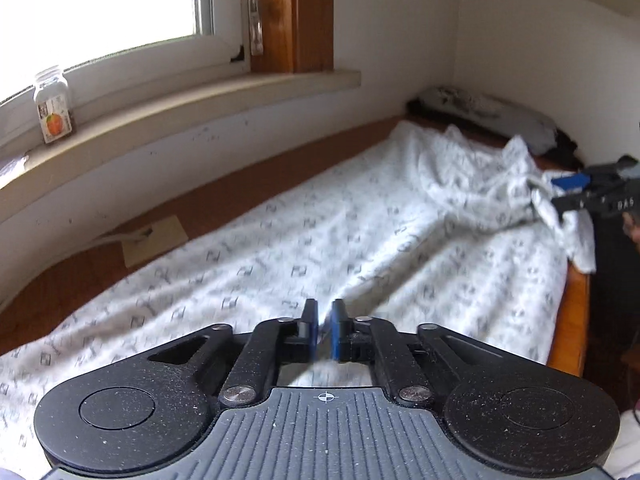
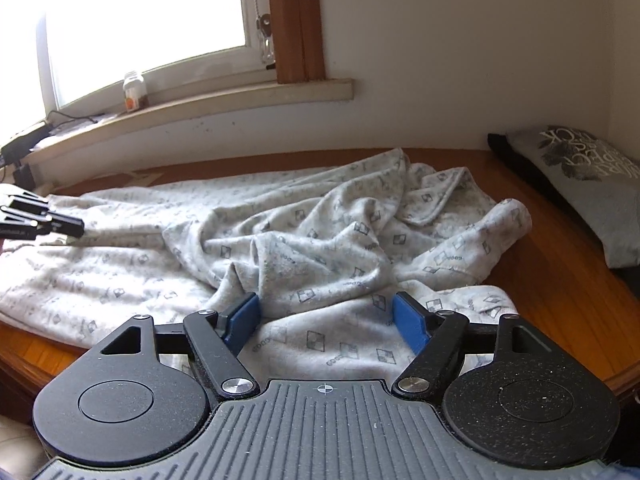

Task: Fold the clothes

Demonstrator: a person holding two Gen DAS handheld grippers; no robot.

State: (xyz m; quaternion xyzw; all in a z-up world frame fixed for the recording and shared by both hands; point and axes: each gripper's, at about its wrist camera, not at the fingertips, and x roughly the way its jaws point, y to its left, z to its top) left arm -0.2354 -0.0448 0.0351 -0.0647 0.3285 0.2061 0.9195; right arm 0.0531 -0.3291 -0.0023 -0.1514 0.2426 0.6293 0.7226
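Left tongs (image 1: 325,330): blue pads drawn nearly together, a narrow gap left between them; whether a thin fold of cloth is pinched there cannot be told, the picture being blurred; seen from the right wrist view the same tongs (image 2: 78,229) lie at the cloth's left edge. Right tongs (image 2: 325,320): jaws spread wide, pads apart and pressing on nothing, cloth lying between and under them; in the left wrist view these tongs (image 1: 560,192) are seen at the cloth's far right corner, which hangs crumpled beside them.

The garment (image 2: 304,248), white-grey with a small square print, is spread across a wooden table (image 2: 560,288); left half lies fairly flat, middle and right half are bunched in ridges and folds; near edge reaches under both tongs.

Beyond, at the table's right end, a grey printed pillow (image 2: 588,176) is noted, apart from the garment. Behind the table a pale window sill (image 1: 208,96) is seen against the wall, with a small clear jar (image 1: 52,104) standing on it; above it the bright window (image 2: 140,20).
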